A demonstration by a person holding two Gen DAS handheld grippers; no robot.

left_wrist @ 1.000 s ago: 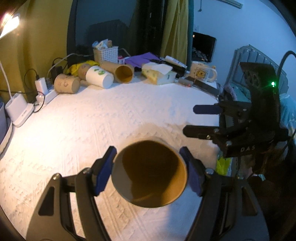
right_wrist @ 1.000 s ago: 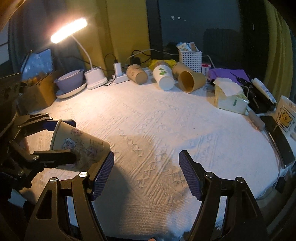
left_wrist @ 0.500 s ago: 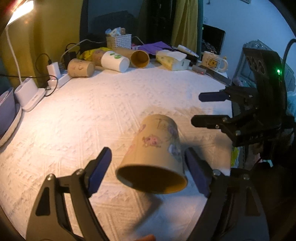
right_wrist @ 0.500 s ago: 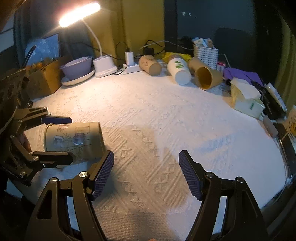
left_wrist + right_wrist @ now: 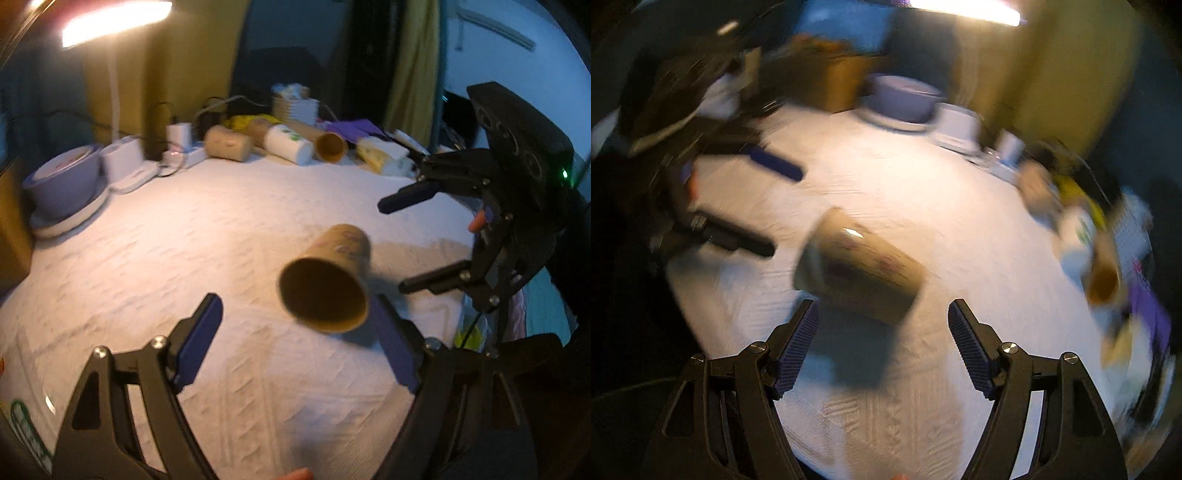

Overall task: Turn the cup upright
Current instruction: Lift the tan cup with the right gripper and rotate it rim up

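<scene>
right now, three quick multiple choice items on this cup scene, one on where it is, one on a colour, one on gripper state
1. The printed cup lies
A. on its side on the white tablecloth
B. upright beside the lamp
C. inside the bowl

2. The gripper finger pads are
A. red
B. blue
C. green

3. The left gripper is
A. shut on the cup
B. open
C. out of view

Key: 1 A, its mouth faces sideways; 2 B, both pads look blue; 3 B, fingers spread, not clamping the cup.

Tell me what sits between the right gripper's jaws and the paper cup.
Nothing but bare white tablecloth: in the right wrist view the right gripper is open just short of the paper cup.
</scene>
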